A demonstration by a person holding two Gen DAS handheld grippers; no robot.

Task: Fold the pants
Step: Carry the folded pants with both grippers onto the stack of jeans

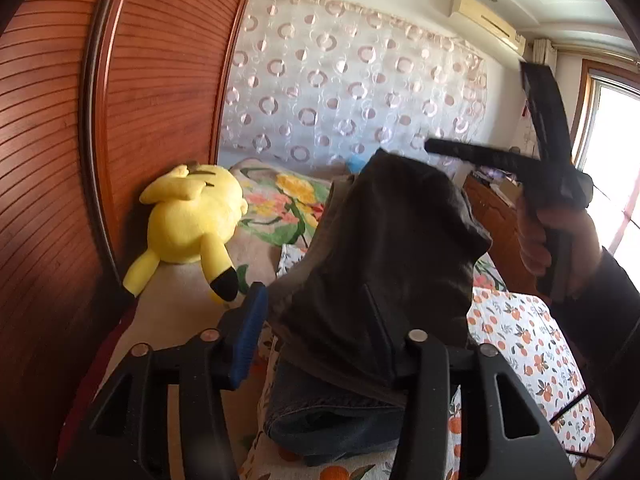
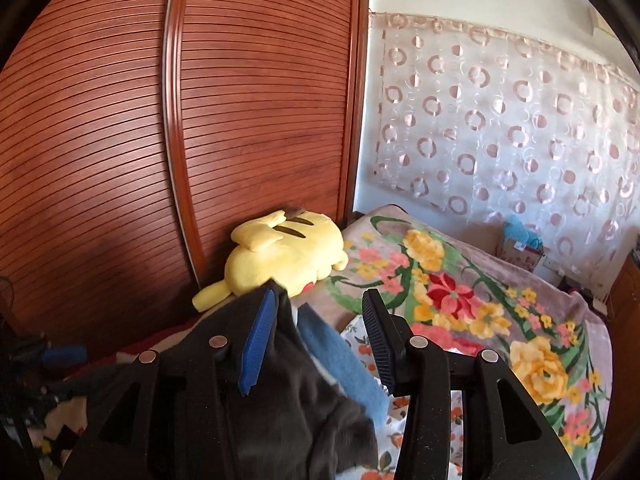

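Pants (image 1: 384, 264), dark, hang bunched between the fingers of your left claw (image 1: 332, 332), which looks spread with cloth draped over its 3 o'clock finger; whether it pinches, I cannot tell. Your right claw (image 2: 320, 340) stands wide open above the same cloth (image 2: 304, 412). At 10 o'clock a yellow plush toy (image 1: 188, 216) lies on the bed (image 1: 532, 344).

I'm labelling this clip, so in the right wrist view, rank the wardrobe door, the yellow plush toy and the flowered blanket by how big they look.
1. wardrobe door, largest by far.
2. flowered blanket.
3. yellow plush toy, smallest.
These are apparent sizes only; fisheye stretch and nearness to the camera may skew them.
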